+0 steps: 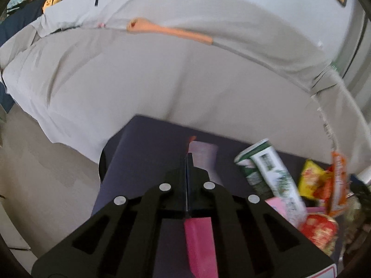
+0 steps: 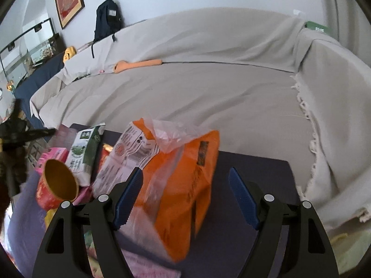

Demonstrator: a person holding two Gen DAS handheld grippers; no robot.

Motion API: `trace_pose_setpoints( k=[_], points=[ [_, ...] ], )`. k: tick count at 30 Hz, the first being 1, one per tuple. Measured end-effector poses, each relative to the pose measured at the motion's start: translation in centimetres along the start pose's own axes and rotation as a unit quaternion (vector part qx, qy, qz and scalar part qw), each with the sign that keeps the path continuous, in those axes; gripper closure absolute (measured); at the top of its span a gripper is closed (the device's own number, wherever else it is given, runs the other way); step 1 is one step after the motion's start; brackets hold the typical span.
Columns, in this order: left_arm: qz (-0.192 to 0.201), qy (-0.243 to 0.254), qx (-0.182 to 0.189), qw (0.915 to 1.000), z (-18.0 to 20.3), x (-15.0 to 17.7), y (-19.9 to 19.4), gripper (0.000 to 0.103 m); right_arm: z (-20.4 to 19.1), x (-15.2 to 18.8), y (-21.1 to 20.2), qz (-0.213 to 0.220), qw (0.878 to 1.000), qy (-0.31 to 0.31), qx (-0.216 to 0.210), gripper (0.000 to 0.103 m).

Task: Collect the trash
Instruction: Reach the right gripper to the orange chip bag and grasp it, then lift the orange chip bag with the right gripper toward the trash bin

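Low left in the right wrist view, a red cup lies on its side, and a green carton leans just above it. Centre frame, the right gripper stands wide open around the orange wrapper bag on the dark table — this looks like the grab step, so next it needs to close squarely on the bag. In the other view, the left gripper is pressed closed, a pink-and-white packet just past its tips; whether it is pinched, I cannot tell.

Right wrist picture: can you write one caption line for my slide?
Open right gripper straddling an orange snack bag on a dark table, beside a green carton and red cup.
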State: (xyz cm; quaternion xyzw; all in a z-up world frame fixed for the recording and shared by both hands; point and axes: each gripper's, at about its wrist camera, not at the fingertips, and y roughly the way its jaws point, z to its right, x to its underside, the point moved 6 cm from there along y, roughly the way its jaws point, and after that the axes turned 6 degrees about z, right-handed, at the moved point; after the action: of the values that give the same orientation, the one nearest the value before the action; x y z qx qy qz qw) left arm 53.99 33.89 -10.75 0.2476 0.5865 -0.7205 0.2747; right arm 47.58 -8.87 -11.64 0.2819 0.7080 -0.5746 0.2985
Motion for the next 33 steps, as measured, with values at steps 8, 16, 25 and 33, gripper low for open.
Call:
trace_pose_setpoints(
  k=[8,16,25,33],
  points=[
    [0.042,0.002,0.035,0.9985,3.1,-0.3,-6.9,0.103,-0.5,1.2,2.5,-0.043,0.999,0.008,-0.033,0.079],
    [0.068,0.024,0.097,0.9927,9.3,0.6,-12.1,0.103,-1.1,-0.2,-4.8,-0.003,0.999,-0.031,-0.030,0.089],
    [0.033,0.054,0.180,0.9817,16.4,7.5,-16.1,0.103,0.1,0.0,-12.9,0.037,0.997,-0.061,-0.010,0.089],
    [0.044,0.026,0.135,0.9896,12.1,11.4,-15.5,0.082,0.9,3.8,-14.9,0.020,0.997,-0.066,-0.019,0.089]
  ],
)
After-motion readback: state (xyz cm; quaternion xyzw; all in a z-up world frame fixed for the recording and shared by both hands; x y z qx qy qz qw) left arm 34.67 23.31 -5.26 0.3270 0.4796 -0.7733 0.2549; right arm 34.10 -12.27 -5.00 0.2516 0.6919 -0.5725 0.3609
